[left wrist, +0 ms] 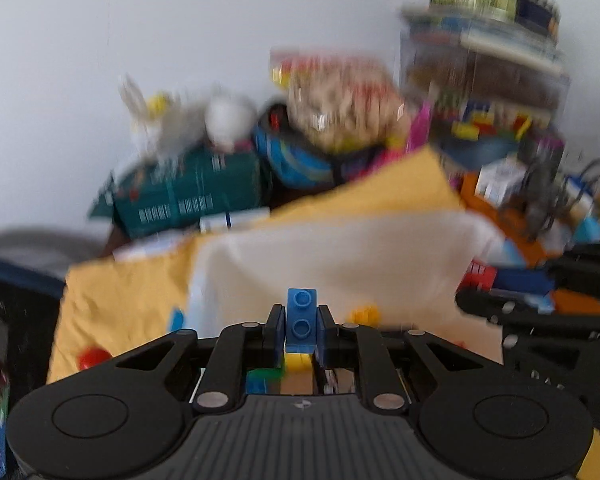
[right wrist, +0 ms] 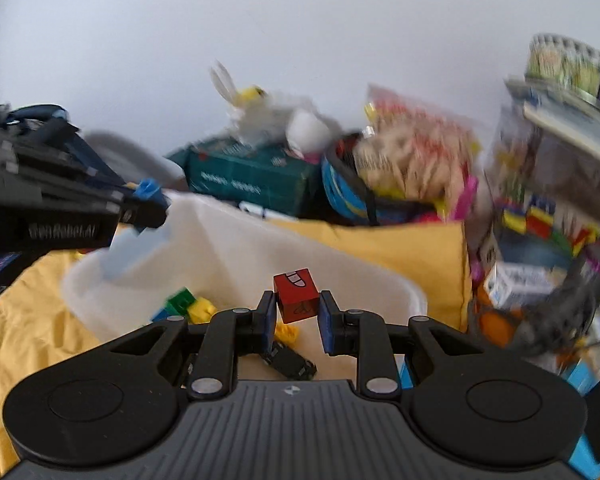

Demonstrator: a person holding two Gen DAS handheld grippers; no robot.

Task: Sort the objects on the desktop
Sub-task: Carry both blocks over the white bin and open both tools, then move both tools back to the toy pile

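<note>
The left claw is nearly closed, its two pads clamped on the sides of a blue two-stud brick that stands upright between them with its studs facing the camera. The right claw is likewise narrowed onto a red cube, which sits tilted between the pads with a printed mark on its top face and another on its front. Both claws hang above a white plastic bin that rests on a yellow cloth covering the desk. Inside the bin, seen from the right wrist, lie a green brick, a yellow brick, another yellow piece and a small dark toy car. In the left wrist view a red ball lies on the cloth to the left of the bin, and the right claw's black frame enters at the right edge. Behind the bin the clutter is blurred: a dark green box with a white plush toy on top, a bag of pale snacks in a blue basket, and at the right a clear container holding coloured bricks.
</note>
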